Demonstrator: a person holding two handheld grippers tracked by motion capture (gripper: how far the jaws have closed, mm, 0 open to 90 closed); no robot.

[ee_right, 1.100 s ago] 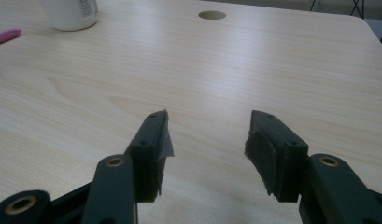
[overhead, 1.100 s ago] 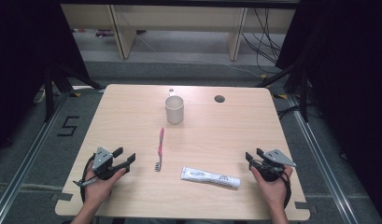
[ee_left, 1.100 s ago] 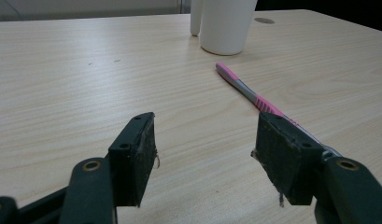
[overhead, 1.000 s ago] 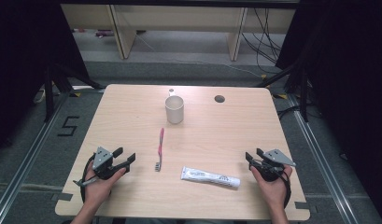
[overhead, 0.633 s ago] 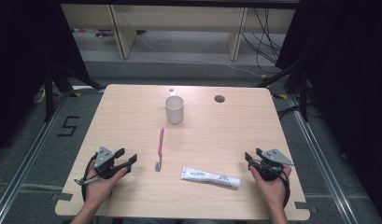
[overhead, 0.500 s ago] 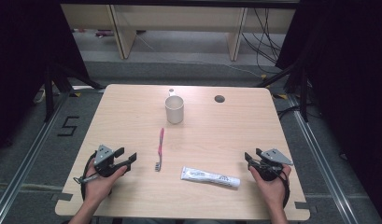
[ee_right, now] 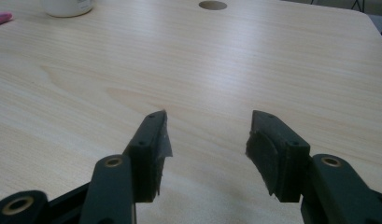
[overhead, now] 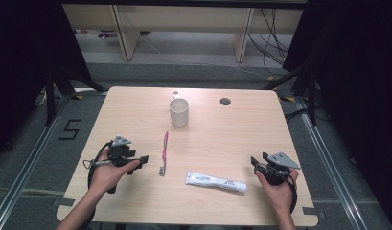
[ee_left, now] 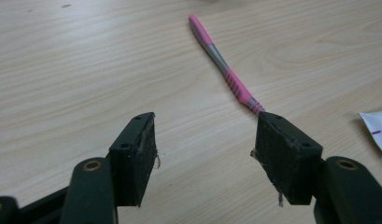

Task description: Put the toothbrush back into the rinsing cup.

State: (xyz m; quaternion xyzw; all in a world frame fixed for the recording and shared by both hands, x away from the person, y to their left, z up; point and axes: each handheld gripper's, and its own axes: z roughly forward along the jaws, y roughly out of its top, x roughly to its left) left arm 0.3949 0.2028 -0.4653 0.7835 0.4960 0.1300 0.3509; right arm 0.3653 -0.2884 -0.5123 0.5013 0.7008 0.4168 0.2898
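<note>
1. The left gripper [overhead: 136,160] has risen off the tabletop and shifted toward the table's middle since a second ago; it now hangs just left of the pink and grey plastic toothbrush [overhead: 164,152], near its bristle end. Its jaws stand apart with nothing between them; in the left gripper view [ee_left: 205,154] bare wood shows in the gap and the toothbrush [ee_left: 223,70] runs away behind the right-hand jaw, not touched.
2. The toothbrush has not moved: it lies flat on the tabletop, lengthwise away from the person, bristles at the near end.
3. The white cylindrical mug [overhead: 178,112] stands upright where it was, beyond the toothbrush's far tip and apart from it.
4. The white toothpaste tube [overhead: 215,180] lies flat as before, between the two grippers, near the front edge.
5. The right gripper [overhead: 259,164] has kept its place at the right front of the tabletop, jaws apart and empty, seen also in its own view [ee_right: 207,140].
6. The light wood-grain tabletop [overhead: 241,139] has rounded corners and a round cable hole [overhead: 225,101] near its far edge.
7. Around it lie grey floor with a painted number five [overhead: 70,130], pale shelving [overhead: 184,19] behind, black curtains at both sides and cables [overhead: 275,33] at far right.
</note>
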